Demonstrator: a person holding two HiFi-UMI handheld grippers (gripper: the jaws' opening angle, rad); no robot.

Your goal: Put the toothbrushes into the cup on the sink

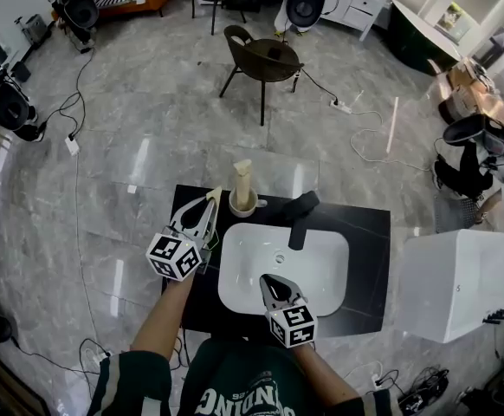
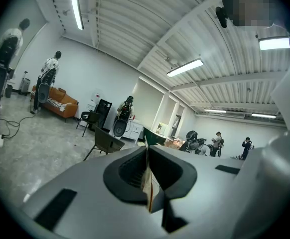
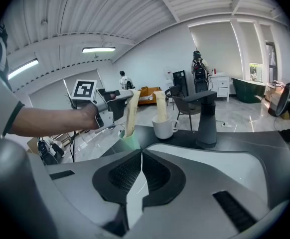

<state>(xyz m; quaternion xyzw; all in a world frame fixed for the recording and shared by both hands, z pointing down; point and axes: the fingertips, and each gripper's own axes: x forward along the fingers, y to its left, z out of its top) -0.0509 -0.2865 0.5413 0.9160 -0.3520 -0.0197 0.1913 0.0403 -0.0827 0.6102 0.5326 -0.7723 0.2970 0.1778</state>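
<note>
Head view: white cup (image 1: pixel 242 204) stands on black bench (image 1: pixel 369 232) at back-left of sink (image 1: pixel 321 267), faucet (image 1: pixel 302 208) to its right. One wrapped toothbrush (image 1: pixel 242 176) stands upright inside cup. L gripper (image 1: pixel 210 199) is near cup, on its left, w/ second toothbrush (image 1: pixel 198 208). R gripper (image 1: pixel 267 281) is over front part of sink.

Left gripper view: jaws closed on thin edge of second toothbrush, upright btw them.

Right gripper view: jaws together, nothing btw them. Second toothbrush is left of cup, not touching it.

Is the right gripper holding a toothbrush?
No, the right gripper is shut with nothing between its jaws, above the sink.
</note>
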